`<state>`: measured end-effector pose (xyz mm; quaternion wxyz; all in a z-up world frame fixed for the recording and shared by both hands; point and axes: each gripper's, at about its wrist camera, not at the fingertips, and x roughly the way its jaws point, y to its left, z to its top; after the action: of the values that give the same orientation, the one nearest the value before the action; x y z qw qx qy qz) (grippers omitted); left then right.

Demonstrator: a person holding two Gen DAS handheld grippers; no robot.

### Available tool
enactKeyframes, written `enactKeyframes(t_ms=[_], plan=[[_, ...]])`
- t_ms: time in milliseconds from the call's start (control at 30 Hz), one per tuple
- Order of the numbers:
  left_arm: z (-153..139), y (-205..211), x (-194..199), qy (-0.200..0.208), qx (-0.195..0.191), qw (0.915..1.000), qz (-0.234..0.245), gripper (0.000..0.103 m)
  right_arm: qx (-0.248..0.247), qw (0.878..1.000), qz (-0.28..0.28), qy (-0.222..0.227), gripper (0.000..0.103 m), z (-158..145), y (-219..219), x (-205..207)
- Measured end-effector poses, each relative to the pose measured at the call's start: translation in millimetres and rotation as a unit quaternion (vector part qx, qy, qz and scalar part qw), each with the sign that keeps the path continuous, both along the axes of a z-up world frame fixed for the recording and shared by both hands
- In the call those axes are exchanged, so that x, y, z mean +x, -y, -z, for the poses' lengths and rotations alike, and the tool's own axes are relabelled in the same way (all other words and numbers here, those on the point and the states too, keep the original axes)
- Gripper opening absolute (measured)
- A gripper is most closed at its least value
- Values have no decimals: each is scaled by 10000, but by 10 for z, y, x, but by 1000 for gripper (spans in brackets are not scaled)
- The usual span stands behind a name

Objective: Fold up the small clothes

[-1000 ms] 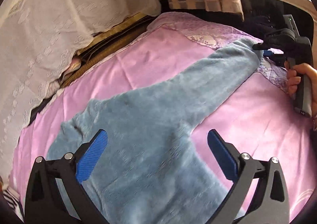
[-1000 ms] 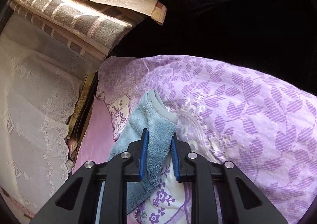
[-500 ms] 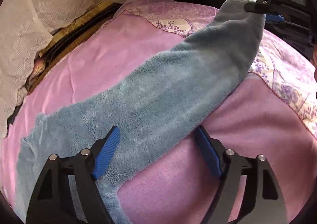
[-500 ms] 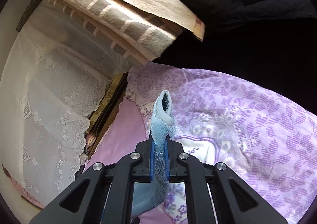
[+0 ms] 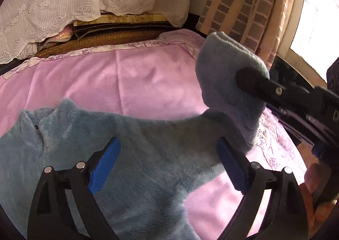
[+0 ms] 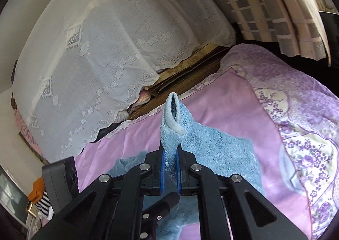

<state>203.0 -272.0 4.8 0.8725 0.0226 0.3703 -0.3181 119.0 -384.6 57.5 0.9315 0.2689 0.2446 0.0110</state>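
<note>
A fluffy light-blue top lies spread on a pink bedspread. My left gripper is open, its blue pads hovering just above the top's body near the base of the sleeve. My right gripper is shut on the cuff end of the sleeve and holds it lifted off the bed. In the left wrist view the raised sleeve hangs from the right gripper's black finger, folded back toward the body. The top's collar sits at the left.
A white lace cover drapes over furniture behind the bed, with stacked mats under it. A checked curtain hangs at the right. The purple floral quilt edge runs along the right side of the bed.
My right gripper closed on the sleeve cuff, lifted it and carried it over toward the top's body. My left gripper drifted over the top and stays open.
</note>
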Motion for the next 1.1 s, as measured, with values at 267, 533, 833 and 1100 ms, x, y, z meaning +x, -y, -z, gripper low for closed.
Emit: enactKeyframes(t_ms=[267, 533, 833, 1100], plan=[[-146, -866, 369, 74, -98, 9972, -740, 89, -33, 9977, -656, -147, 9, 29, -775, 497], [-103, -1592, 446, 216, 1, 9911, -1316, 90, -256, 9913, -1251, -310, 9, 92, -1621, 839], [171, -2226, 467, 177, 233, 9832, -1801, 93, -727, 9813, -1593, -799, 11, 359, -2296, 1076], [570, -2795, 558, -429, 26, 9737, -2236, 95, -720, 9732, -1920, -1037, 47, 582, -2362, 1029]])
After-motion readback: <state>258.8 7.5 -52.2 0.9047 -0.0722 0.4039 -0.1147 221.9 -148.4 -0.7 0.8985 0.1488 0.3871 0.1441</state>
